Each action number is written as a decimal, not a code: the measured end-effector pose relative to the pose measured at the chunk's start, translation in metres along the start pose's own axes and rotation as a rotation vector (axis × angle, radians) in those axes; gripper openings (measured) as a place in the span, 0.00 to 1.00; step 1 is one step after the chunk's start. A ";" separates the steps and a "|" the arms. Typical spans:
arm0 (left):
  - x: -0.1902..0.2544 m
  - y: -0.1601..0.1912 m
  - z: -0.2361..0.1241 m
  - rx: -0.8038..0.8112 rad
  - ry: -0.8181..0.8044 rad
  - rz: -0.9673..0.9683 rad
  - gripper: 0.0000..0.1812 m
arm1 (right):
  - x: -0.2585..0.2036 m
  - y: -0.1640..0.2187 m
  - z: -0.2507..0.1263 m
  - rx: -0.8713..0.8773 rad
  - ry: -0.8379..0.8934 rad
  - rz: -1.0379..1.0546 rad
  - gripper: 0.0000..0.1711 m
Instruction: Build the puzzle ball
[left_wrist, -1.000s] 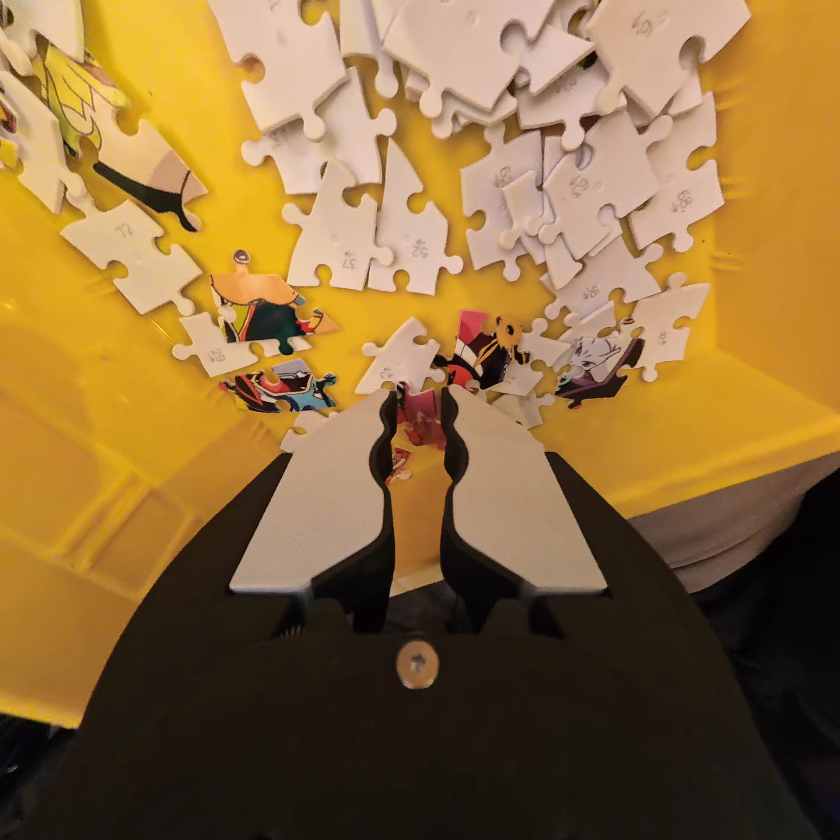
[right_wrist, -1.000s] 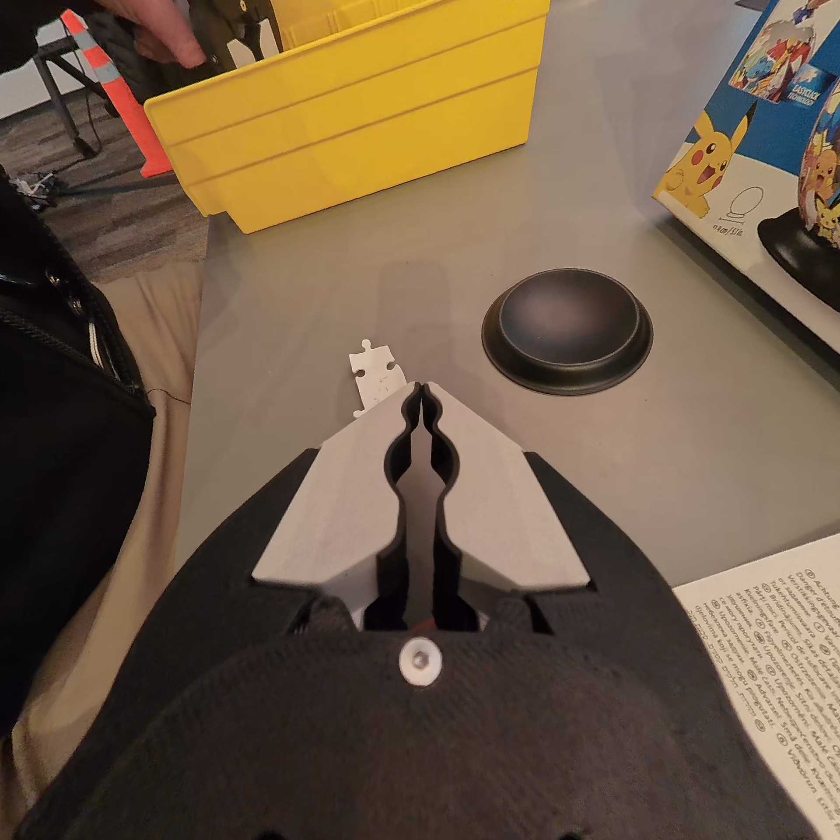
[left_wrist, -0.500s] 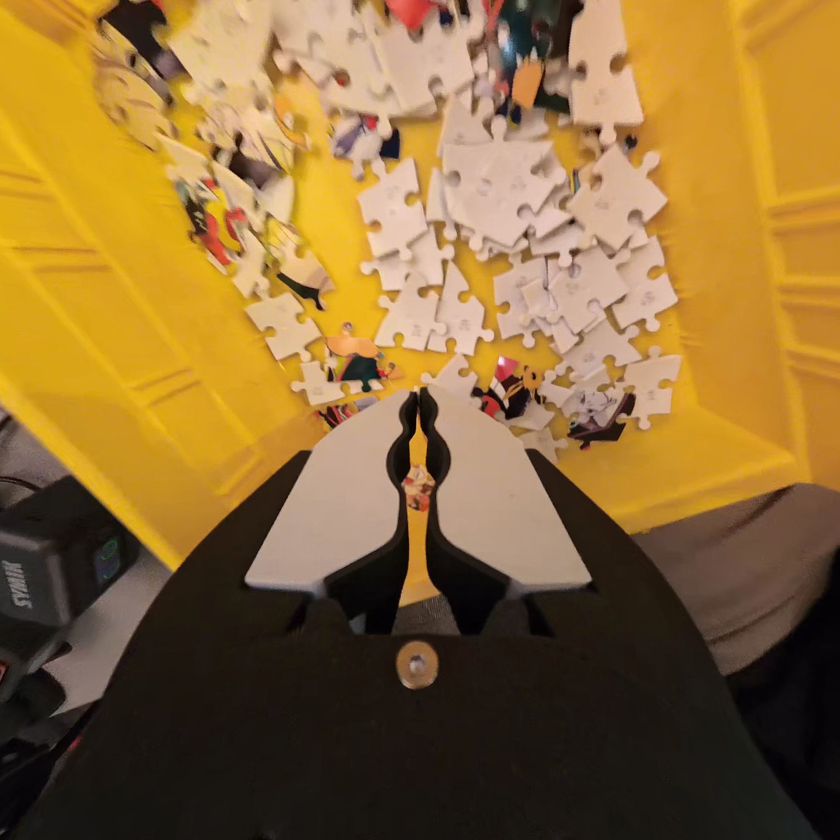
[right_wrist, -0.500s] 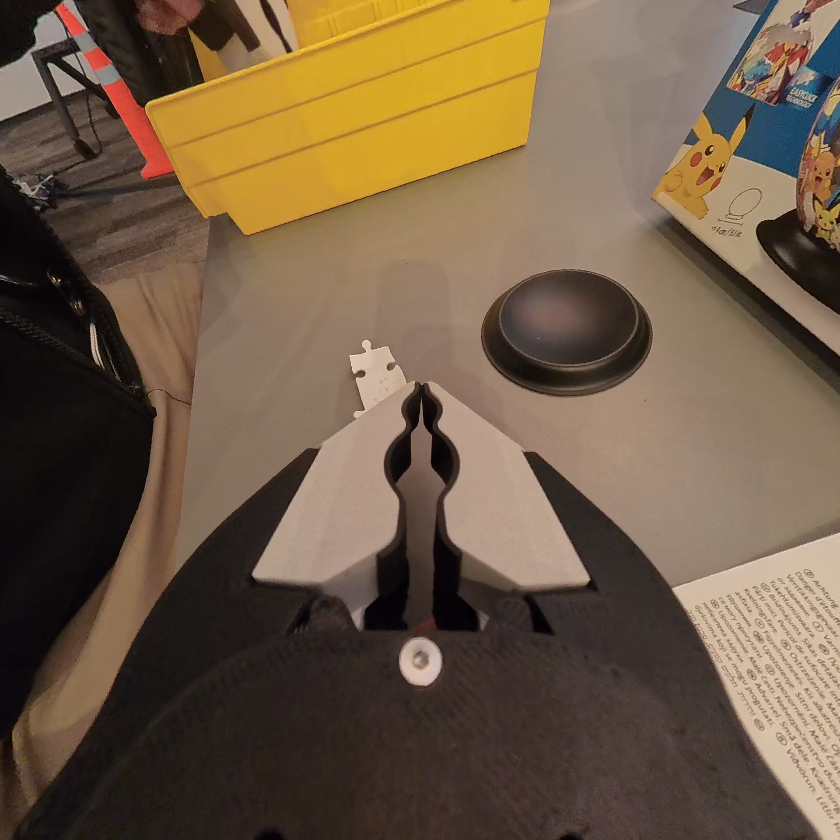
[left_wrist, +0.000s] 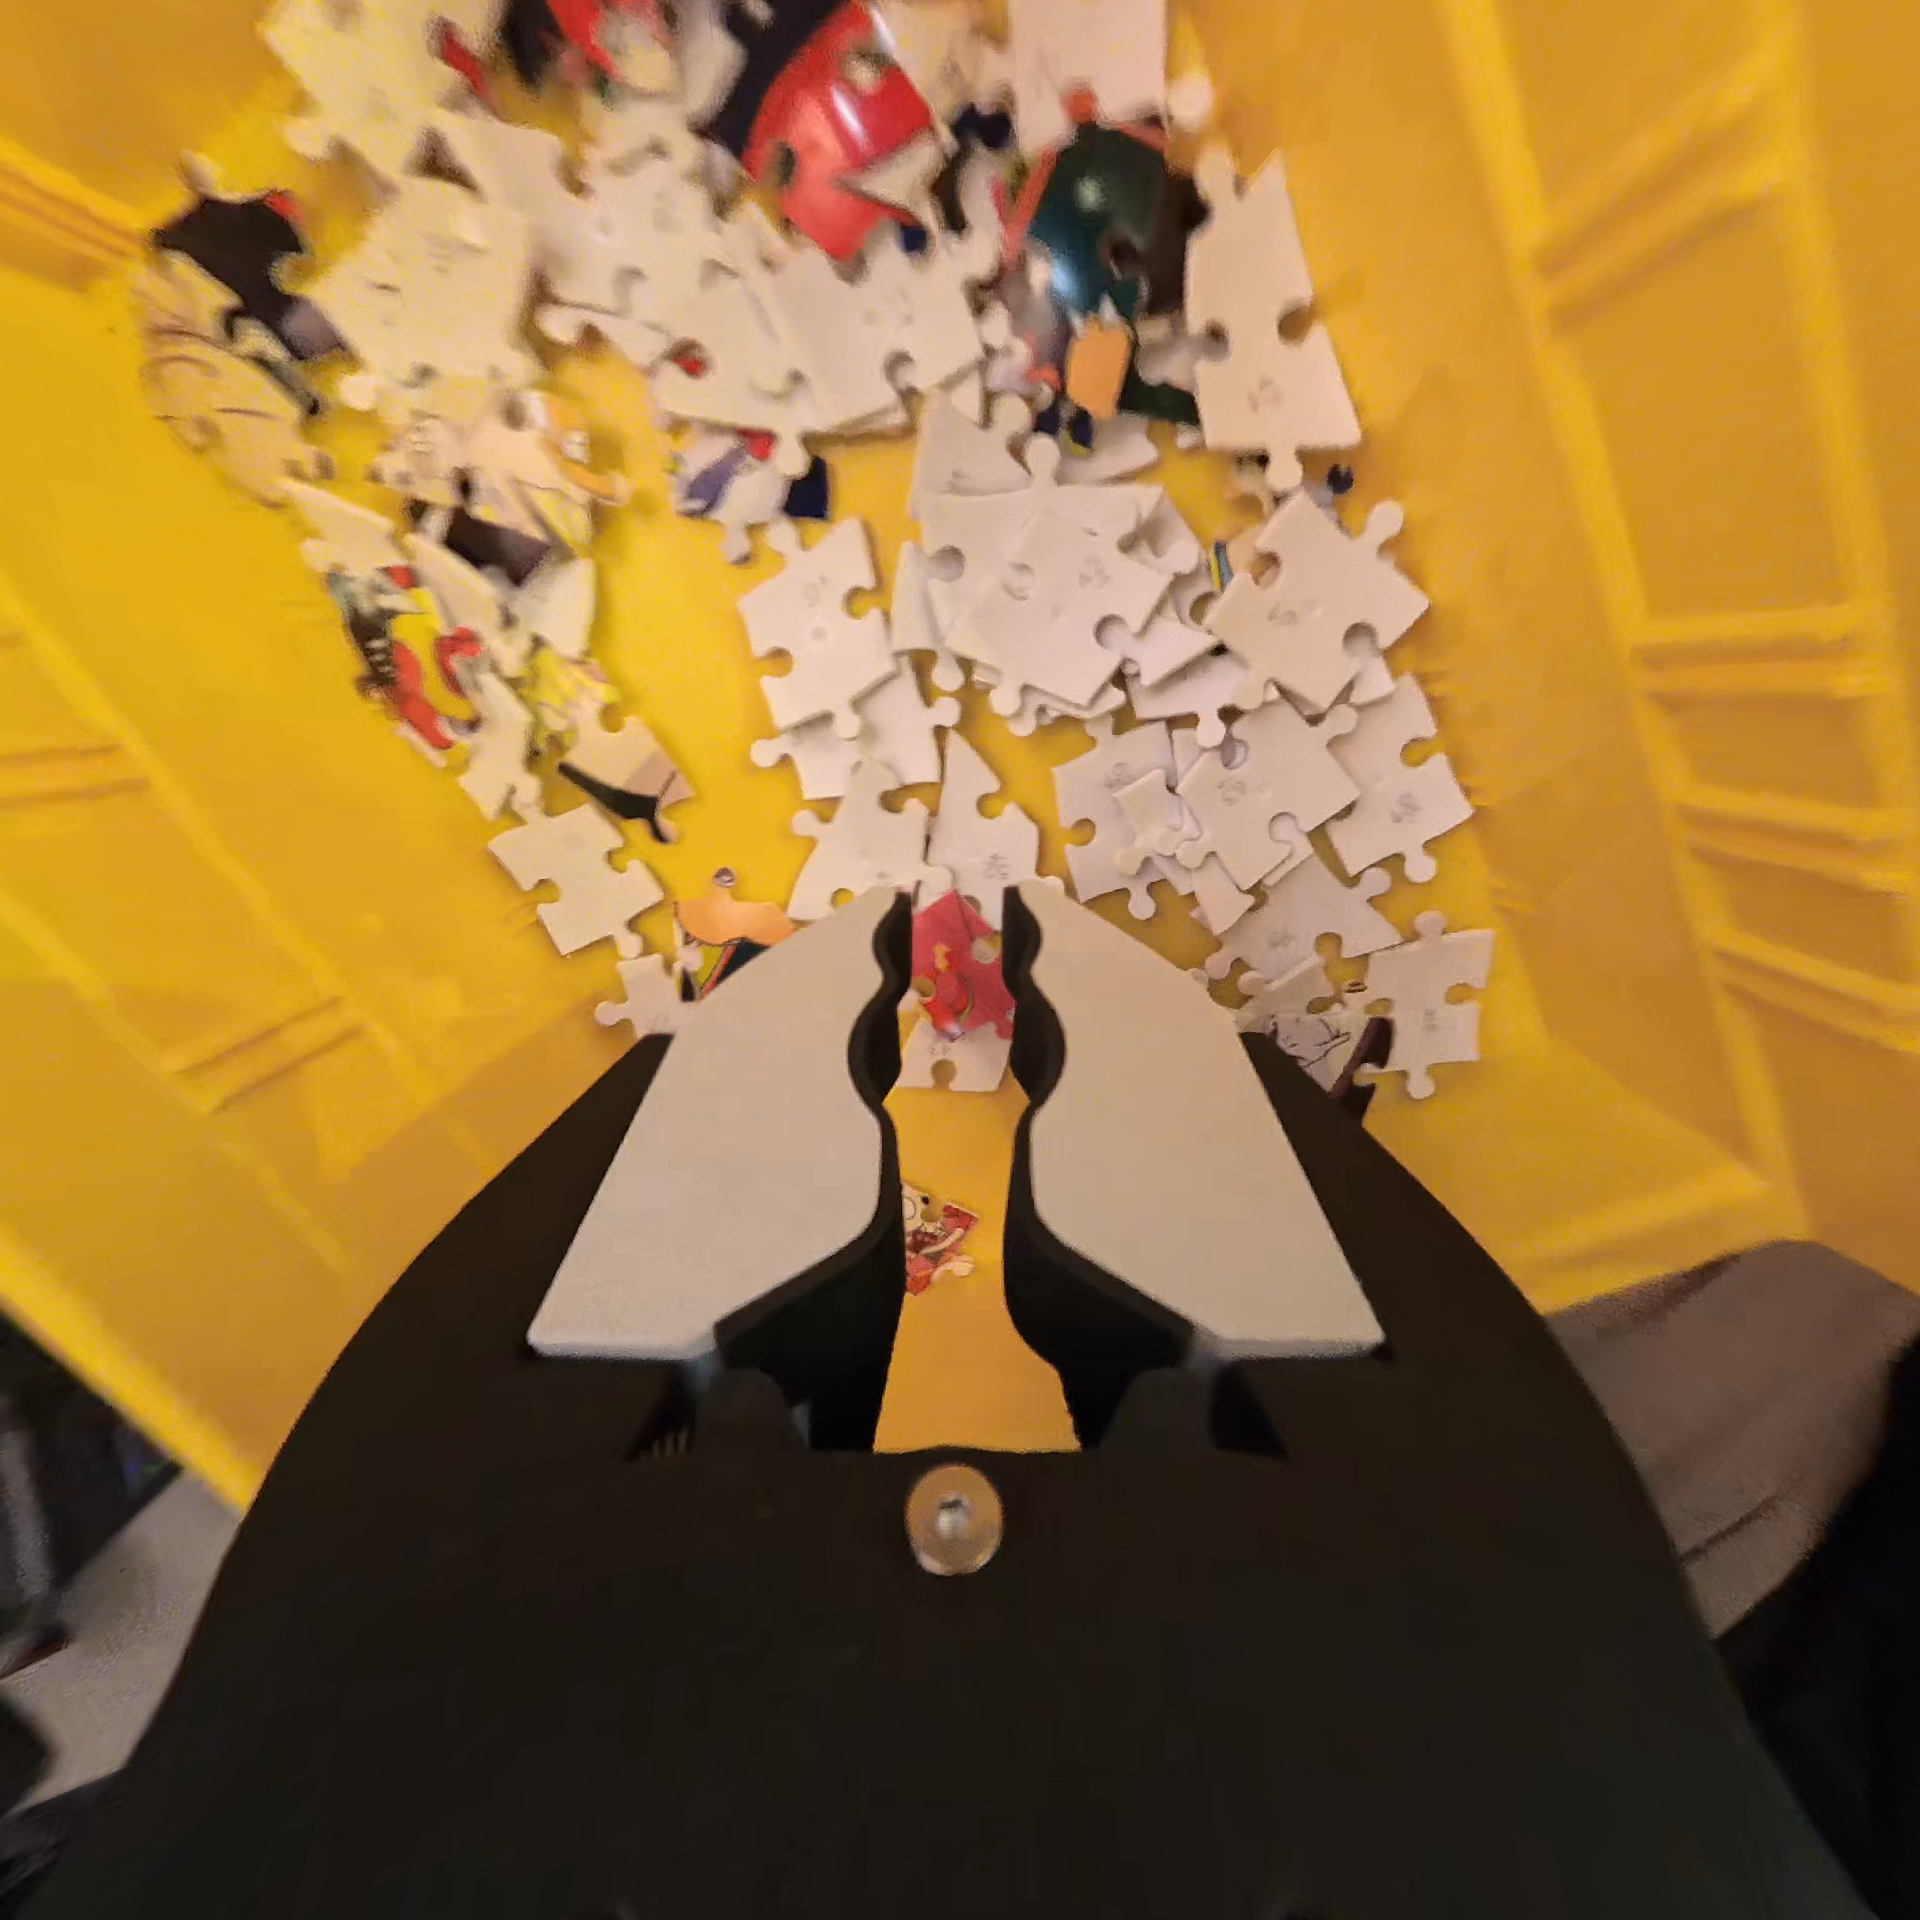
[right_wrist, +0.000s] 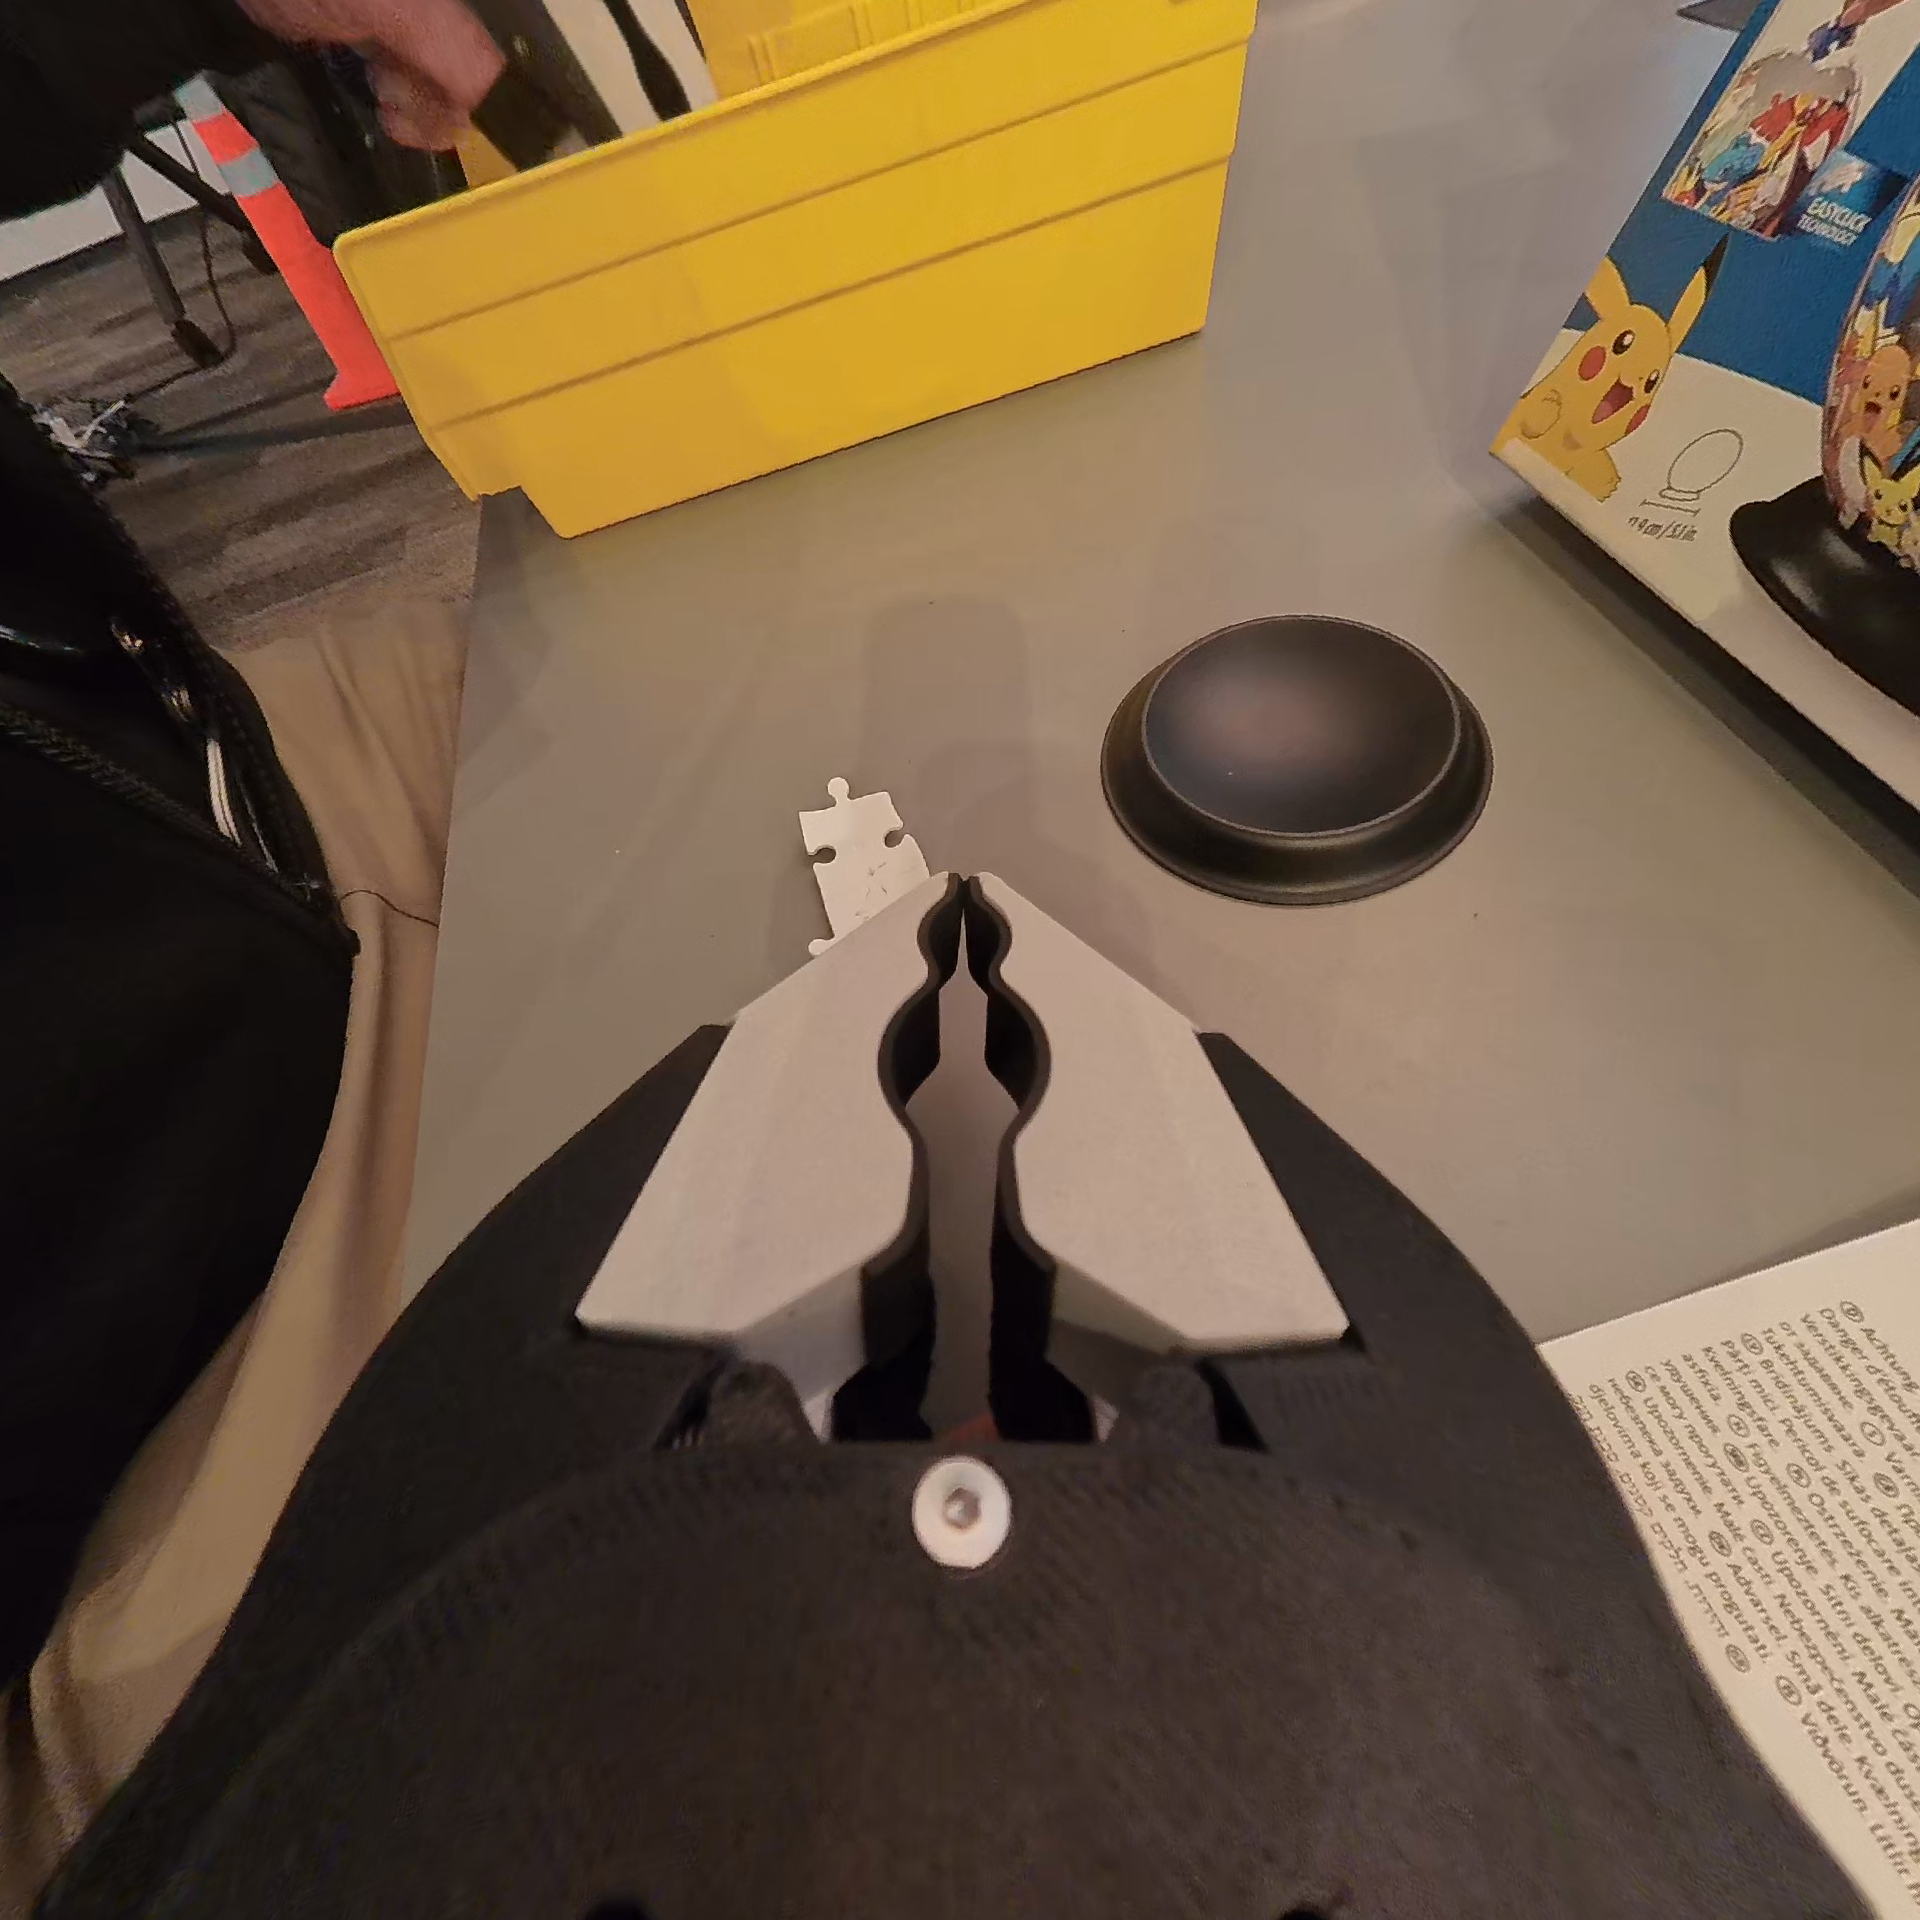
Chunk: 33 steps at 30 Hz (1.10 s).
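The left hand-held gripper (left_wrist: 956, 914), fingers parted and holding nothing, hangs inside the yellow bin (left_wrist: 1714, 520) with a pink puzzle piece (left_wrist: 961, 971) lying dead ahead between its tips, while the right hand-held gripper (right_wrist: 961, 883) rests clenched and empty over the surface (right_wrist: 1039, 582)

A grey table (right_wrist: 1195, 540) carries a yellow bin (right_wrist: 831, 312) at its far left corner. Nearer, a white puzzle piece (right_wrist: 862, 862) lies face down by the left edge, with a round black stand (right_wrist: 1297, 764) to its right. A colourful puzzle box (right_wrist: 1766, 343) lies along the right side, and a printed leaflet (right_wrist: 1766, 1475) rests at the near right.
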<state>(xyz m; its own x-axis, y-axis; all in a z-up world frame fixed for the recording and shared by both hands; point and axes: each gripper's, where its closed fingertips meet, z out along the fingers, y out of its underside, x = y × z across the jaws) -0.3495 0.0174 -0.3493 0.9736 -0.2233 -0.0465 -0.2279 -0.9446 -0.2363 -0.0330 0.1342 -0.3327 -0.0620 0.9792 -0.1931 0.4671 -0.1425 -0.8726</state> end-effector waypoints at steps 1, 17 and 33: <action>-0.004 -0.003 -0.008 0.041 0.020 -0.043 0.09 | 0.000 0.000 0.000 0.000 -0.001 0.000 0.00; 0.003 0.031 0.014 -0.146 0.010 -0.080 0.26 | 0.000 0.000 0.000 -0.002 0.002 0.000 0.00; 0.031 -0.006 -0.006 0.187 0.418 -0.340 0.11 | 0.000 -0.001 -0.001 0.011 0.001 -0.003 0.00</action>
<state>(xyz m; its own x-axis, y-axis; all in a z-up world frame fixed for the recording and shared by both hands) -0.3181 0.0151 -0.3437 0.8972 -0.0260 0.4409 0.1405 -0.9296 -0.3407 -0.0325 0.1344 -0.3309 -0.0621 0.9798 -0.1903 0.4569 -0.1416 -0.8782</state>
